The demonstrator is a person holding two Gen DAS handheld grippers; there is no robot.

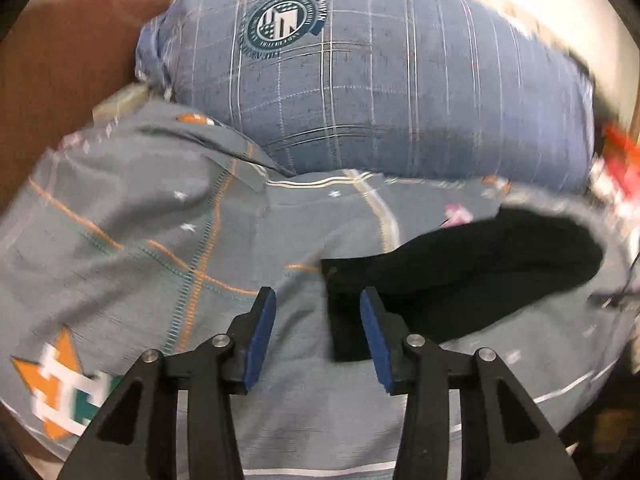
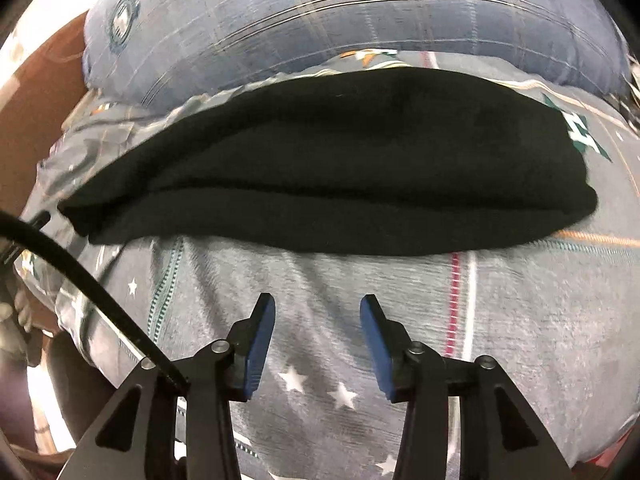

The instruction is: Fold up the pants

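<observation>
The black pants (image 2: 328,160) lie folded in a long flat bundle across a grey patterned bedsheet (image 2: 320,288). In the left wrist view the pants (image 1: 460,272) show as a black piece at the right, just beyond the right finger. My left gripper (image 1: 318,320) is open and empty above the sheet, at the pants' left end. My right gripper (image 2: 318,320) is open and empty, a little short of the pants' near edge.
A blue checked pillow (image 1: 380,80) with a round crest lies behind the pants, also in the right wrist view (image 2: 320,12). A brown headboard (image 1: 68,52) stands at the left. A black cable (image 2: 80,280) crosses the lower left. Red items (image 1: 620,160) sit at the right edge.
</observation>
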